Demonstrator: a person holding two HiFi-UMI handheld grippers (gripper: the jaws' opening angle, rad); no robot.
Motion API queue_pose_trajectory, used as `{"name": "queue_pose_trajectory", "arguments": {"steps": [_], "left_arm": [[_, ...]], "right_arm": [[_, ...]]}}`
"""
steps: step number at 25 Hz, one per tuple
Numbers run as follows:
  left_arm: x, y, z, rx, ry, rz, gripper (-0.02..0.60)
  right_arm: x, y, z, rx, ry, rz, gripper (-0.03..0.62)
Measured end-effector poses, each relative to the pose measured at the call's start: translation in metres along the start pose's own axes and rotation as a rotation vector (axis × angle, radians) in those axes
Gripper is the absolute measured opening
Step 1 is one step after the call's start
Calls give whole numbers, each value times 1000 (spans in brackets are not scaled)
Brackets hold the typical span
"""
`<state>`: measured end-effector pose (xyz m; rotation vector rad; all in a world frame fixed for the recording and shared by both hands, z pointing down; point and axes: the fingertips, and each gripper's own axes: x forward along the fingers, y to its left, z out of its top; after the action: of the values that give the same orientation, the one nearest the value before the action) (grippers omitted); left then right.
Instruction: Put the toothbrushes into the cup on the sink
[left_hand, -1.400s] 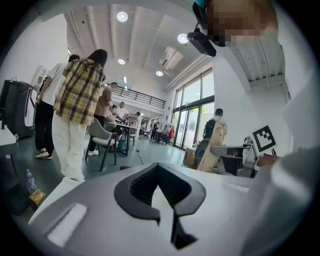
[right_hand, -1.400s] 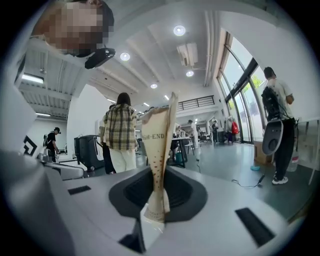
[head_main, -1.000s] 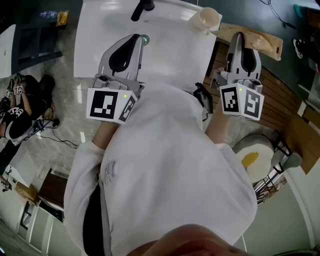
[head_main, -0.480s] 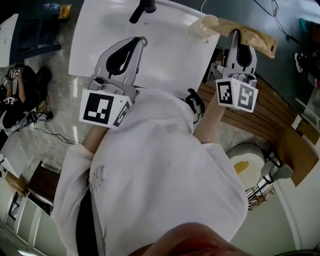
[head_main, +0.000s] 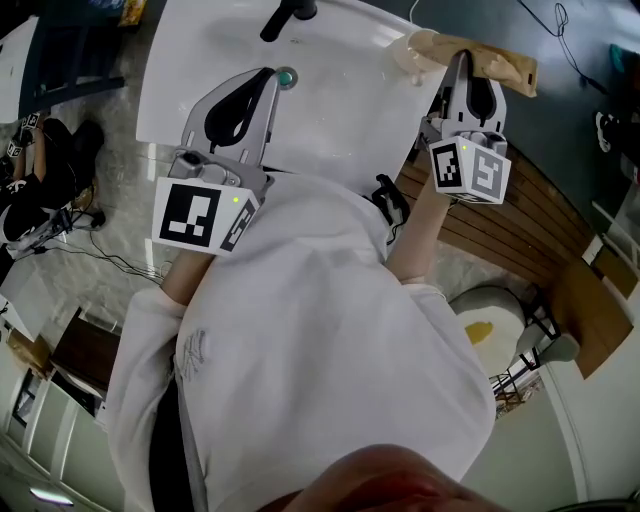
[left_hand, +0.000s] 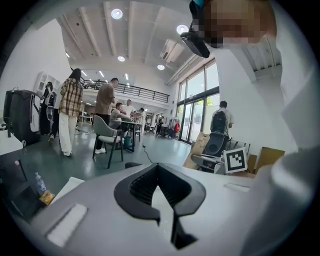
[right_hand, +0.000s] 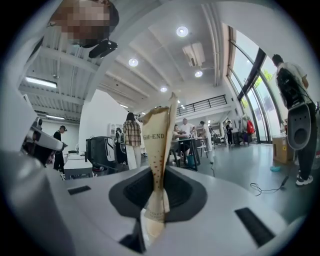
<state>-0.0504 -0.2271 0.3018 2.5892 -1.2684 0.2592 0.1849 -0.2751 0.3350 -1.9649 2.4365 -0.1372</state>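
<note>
In the head view my right gripper (head_main: 462, 58) is shut on a tan paper toothbrush pack (head_main: 503, 68), which lies across its jaws. The pack's left end overlaps the cream cup (head_main: 412, 47) at the white sink's (head_main: 340, 110) far right corner. In the right gripper view the pack (right_hand: 161, 145) stands upright, pinched between the black pads (right_hand: 180, 192). My left gripper (head_main: 268, 76) hovers over the basin beside the drain (head_main: 288, 77). Its fingertips meet with nothing between them, as the left gripper view also shows (left_hand: 158, 166).
A black faucet (head_main: 290, 14) stands at the sink's far edge. Brown wooden slats (head_main: 520, 215) run to the right of the sink, with a round white thing bearing a yellow patch (head_main: 488, 322) below them. Cables and a seated person (head_main: 30, 200) are on the floor at left.
My right gripper has carried the pack up the picture, towards the cup, so that the pack's end now overlaps it. The left gripper has hardly moved.
</note>
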Motion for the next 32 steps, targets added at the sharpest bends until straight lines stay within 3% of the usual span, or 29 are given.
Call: {"name": "queue_pose_trajectory", "arguments": {"steps": [14, 32], "left_arm": [[4, -1, -4, -6, 10, -5, 2], [1, -5, -1, 9, -3, -17, 2]], "right_arm": [[10, -5, -57, -1, 123, 6, 54], [13, -5, -100, -34, 229, -16, 54]]}}
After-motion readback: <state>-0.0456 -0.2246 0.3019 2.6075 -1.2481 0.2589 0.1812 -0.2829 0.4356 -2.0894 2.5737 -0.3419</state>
